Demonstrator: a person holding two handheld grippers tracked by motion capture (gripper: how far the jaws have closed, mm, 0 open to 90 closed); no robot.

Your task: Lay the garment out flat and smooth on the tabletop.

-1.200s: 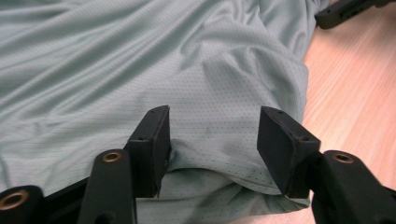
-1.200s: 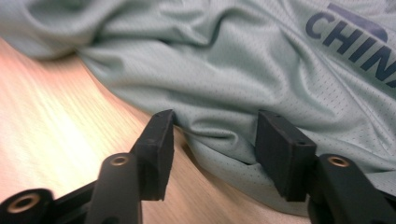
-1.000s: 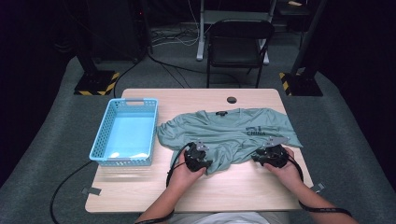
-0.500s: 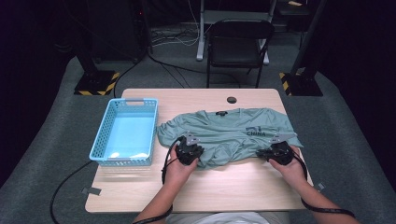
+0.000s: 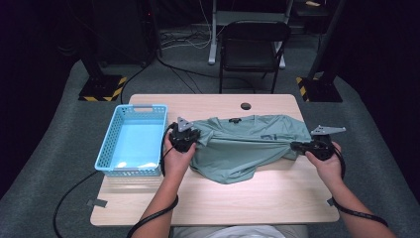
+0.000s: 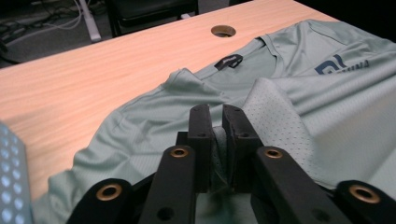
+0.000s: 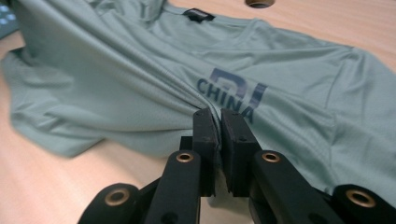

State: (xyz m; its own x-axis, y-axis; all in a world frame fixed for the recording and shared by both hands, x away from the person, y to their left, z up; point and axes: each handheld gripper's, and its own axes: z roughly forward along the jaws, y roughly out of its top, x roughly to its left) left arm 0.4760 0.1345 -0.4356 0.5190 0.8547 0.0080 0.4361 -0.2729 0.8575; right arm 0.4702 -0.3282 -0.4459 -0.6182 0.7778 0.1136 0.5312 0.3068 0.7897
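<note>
A grey-green T-shirt (image 5: 247,146) with dark "CHINA" lettering (image 7: 231,95) lies spread across the middle of the wooden table (image 5: 208,203), collar toward the far edge. My left gripper (image 5: 190,139) is shut on a fold of the shirt (image 6: 280,116) at its left side, the fabric pinched between the jaws (image 6: 217,140). My right gripper (image 5: 297,147) is shut on the shirt (image 7: 116,65) at its right side, just below the lettering. The cloth is pulled taut in a ridge between the two grippers, lifted slightly off the table.
A light blue plastic basket (image 5: 114,144) stands on the table's left part, beside my left hand. A round cable hole (image 5: 246,106) sits near the far edge. A black chair (image 5: 253,49) stands beyond the table. Bare wood lies in front of the shirt.
Both grippers have moved apart, the left one to the left and the right one to the right, stretching the shirt's bunched fabric into a taut band between them.
</note>
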